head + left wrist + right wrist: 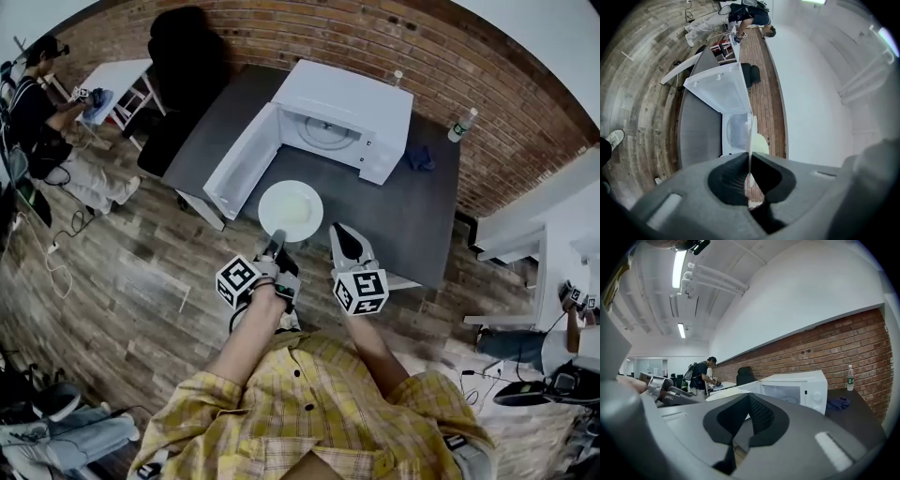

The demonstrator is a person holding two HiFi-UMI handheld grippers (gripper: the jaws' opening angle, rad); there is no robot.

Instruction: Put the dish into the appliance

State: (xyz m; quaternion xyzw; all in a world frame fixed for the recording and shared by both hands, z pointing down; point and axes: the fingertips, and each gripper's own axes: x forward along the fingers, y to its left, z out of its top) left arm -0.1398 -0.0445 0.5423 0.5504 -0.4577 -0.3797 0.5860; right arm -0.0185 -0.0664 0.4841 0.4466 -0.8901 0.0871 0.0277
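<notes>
- The left gripper (pixel 275 244) has its fingers clamped on the near rim of the white dish (pixel 291 209), which is held above the dark tabletop (pixel 417 220) in front of the open white microwave (pixel 349 112).
- The right gripper (pixel 340 234) has its fingers together and empty, just beside the dish.
- The bottle (pixel 461 125) has a label too small to read.

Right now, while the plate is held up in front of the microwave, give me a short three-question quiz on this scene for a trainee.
1. True or false: the microwave has its door swung open.
2. Which gripper clamps the white plate by its rim? A) the left B) the right C) both
3. Short answer: in the head view, what lies on the dark table just right of the microwave?

Key: 1 true. 2 A, the left gripper. 3 a blue cloth.
</notes>
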